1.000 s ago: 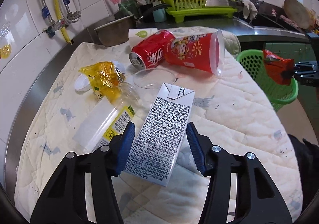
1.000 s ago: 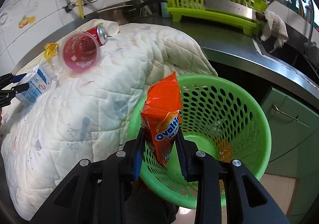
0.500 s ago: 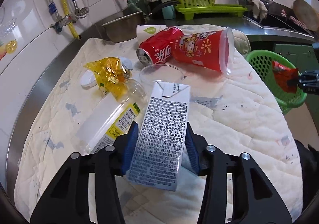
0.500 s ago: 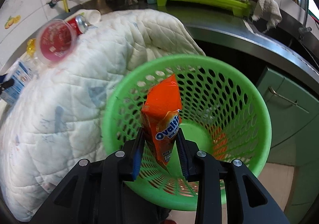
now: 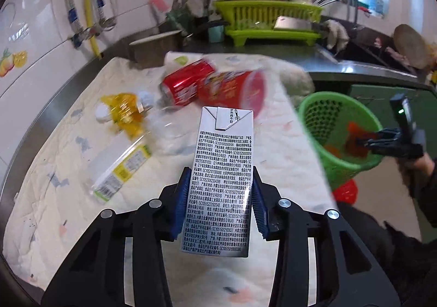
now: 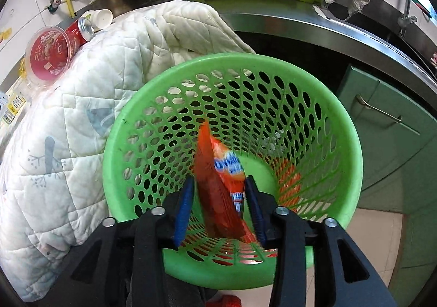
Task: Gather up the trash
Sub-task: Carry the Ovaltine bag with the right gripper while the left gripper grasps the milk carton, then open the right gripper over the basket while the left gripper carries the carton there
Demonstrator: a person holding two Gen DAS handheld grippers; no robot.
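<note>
A: Start with the milk carton (image 5: 222, 178). It's clamped between the blue pads of the left gripper (image 5: 221, 203), squeezed on its two narrow sides, long axis running straight out along the fingers, folded top pointing away.

B: And it's clear of the quilt (image 5: 54, 197), by the look of it, held above the cloth with nothing touching.

A: Where's the target from there? The green basket (image 5: 314, 107) sits off to the carton's right, past the quilt's edge and lower than the counter.

B: So the carry looks like a sweep to the right and a drop. The red cup (image 5: 237, 88) and red can (image 5: 183, 83) lie ahead on the quilt, well off that line.

A: Over to the other side. The right gripper (image 6: 220, 203) is right over the basket's mouth with an orange snack packet (image 6: 218, 184) between its fingers.

B: Fingers apart there, gaps showing on both sides of the packet, and the packet is blurred. It looks let go, dropping in.

A: That's the squeeze, though. The right gripper occupies the basket's opening, and the left one needs that same room.

B: The rim (image 6: 123, 121) presses close against the hanging quilt on the near side; the far side by the green cupboard (image 6: 382, 129) is open. Likely the right hand has to clear out first.

A: Plenty left on the quilt too: a clear bottle (image 5: 120, 167) and a yellow wrapper (image 5: 124, 113).
</note>
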